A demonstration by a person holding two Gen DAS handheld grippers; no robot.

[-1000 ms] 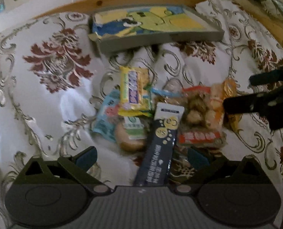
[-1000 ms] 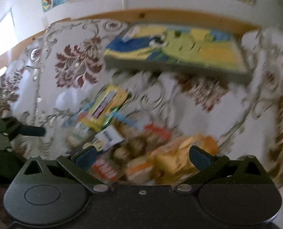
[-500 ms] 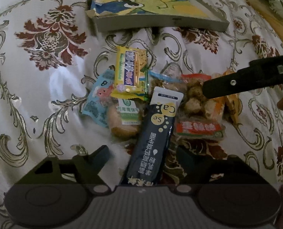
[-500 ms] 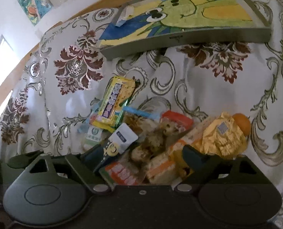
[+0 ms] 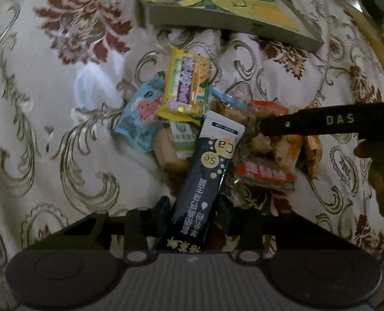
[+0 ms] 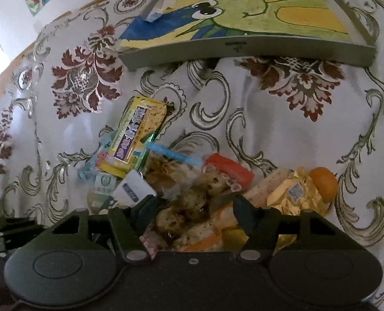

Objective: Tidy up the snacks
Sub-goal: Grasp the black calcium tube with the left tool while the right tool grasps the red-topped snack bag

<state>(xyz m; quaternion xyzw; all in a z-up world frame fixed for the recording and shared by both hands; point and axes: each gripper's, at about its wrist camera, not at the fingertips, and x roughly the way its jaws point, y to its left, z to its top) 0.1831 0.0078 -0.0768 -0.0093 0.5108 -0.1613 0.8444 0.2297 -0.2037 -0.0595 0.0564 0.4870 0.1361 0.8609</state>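
Snacks lie heaped on a white cloth [image 6: 282, 119] with maroon and grey flourishes, in front of both tongs. The left tongs [image 5: 193, 215] are clamped on the near end of a long navy sachet [image 5: 210, 171] printed with yellow bubbles marked Ca and Se; its white top points away, toward the middle of the heap. Beyond the sachet's far end lies a yellow wrapper with a purple label [image 5: 185, 85], to the left of that a pale blue packet with a pink figure [image 5: 140, 114], and just left of the sachet a round biscuit under a green-and-white label [image 5: 176, 142]. To the right of the sachet sits a clear bag of brown lumpy pieces with a red-and-green band [image 5: 265, 160]. The right tongs [image 6: 192, 207] have closed in around the near part of that clear bag [image 6: 189, 202], the pads pressing its sides, though whether the grip is firm I cannot tell. One of their black fingers [image 5: 321, 123], lettered DAS, crosses the left camera's view over the bag, with a hand [image 5: 381, 171] behind it. Right of the right tongs rests a gold foil packet [image 6: 292, 194], touching an orange ball-shaped thing [image 6: 322, 181]. Far beyond both tongs, at the cloth's back edge, lies a shallow grey tray [image 6: 243, 49], its floor lined with a green, yellow and blue cartoon drawing.
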